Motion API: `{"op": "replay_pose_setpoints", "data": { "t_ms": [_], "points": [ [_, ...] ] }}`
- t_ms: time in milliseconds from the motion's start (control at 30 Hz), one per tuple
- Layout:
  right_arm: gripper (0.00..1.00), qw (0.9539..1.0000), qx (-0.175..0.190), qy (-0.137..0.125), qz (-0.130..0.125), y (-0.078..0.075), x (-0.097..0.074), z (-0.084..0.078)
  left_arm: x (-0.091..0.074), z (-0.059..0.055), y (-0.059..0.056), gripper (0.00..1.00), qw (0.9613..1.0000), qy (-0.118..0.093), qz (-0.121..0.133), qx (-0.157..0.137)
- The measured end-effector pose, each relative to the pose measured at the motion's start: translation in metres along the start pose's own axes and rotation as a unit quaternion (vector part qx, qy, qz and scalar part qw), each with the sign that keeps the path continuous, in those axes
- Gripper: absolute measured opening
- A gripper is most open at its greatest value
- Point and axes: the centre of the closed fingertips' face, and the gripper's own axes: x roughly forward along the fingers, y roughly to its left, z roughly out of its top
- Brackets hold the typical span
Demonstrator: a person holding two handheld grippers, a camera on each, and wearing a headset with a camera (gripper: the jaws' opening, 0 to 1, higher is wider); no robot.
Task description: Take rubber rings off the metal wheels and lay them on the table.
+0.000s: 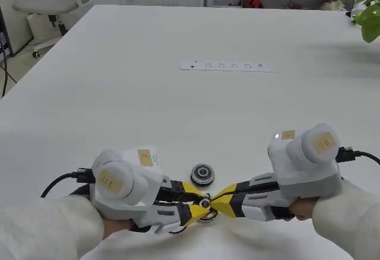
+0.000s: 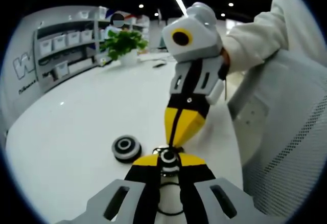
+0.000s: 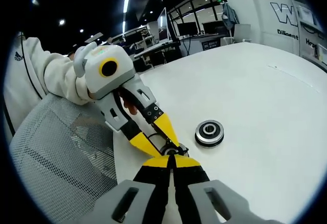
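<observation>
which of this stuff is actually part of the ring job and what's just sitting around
Part of the job:
- held wheel, pinched where both tips meet
- second wheel, on the table with a dark ring round it
- left tool
- right tool

Just lying about:
- power strip
- plant
- chair

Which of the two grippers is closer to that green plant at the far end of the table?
The right gripper. It comes in from the side where the plant stands; the left gripper reaches from the opposite side, tips meeting at a metal wheel.
</observation>
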Motion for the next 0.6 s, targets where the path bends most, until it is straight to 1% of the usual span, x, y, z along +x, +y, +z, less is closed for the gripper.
{"op": "replay_pose_setpoints", "data": {
  "t_ms": [67, 100, 133, 200, 233, 300, 367, 500, 600],
  "points": [
    [0.00, 0.9999, 0.004, -0.011, 0.009, 0.004, 0.001, 0.005, 0.000, 0.000, 0.000, 0.13, 1.0000, 0.000, 0.000, 0.000],
    [0.00, 0.9990, 0.006, -0.032, 0.031, 0.012, 0.001, 0.014, 0.000, 0.000, 0.000, 0.13, 1.0000, 0.000, 0.001, 0.000],
    [0.00, 0.9988, 0.013, -0.042, 0.021, 0.010, 0.001, 0.019, 0.000, 0.000, 0.000, 0.13, 1.0000, 0.000, 0.001, 0.000],
    [0.00, 0.9997, -0.007, -0.023, 0.009, 0.008, 0.002, 0.016, 0.000, 0.000, 0.000, 0.13, 1.0000, 0.000, 0.001, -0.001],
    [0.00, 0.9996, -0.011, -0.024, 0.010, 0.010, 0.004, 0.015, 0.000, 0.000, 0.000, 0.13, 1.0000, 0.000, 0.001, -0.001],
    [0.00, 0.9998, -0.006, -0.015, 0.011, 0.009, 0.004, 0.010, 0.000, 0.000, 0.000, 0.13, 1.0000, 0.000, 0.001, -0.001],
    [0.00, 0.9999, -0.007, -0.009, 0.005, 0.006, 0.003, 0.007, 0.000, 0.000, 0.000, 0.13, 1.0000, -0.001, 0.003, -0.002],
    [0.00, 1.0000, 0.003, -0.007, -0.003, 0.000, 0.001, 0.005, 0.000, 0.000, 0.001, 0.13, 0.9998, -0.008, 0.005, -0.018],
    [0.00, 0.9999, 0.008, -0.002, -0.007, -0.002, 0.001, 0.002, 0.000, 0.001, 0.001, 0.13, 0.9998, -0.008, 0.005, -0.020]
  ]
}}
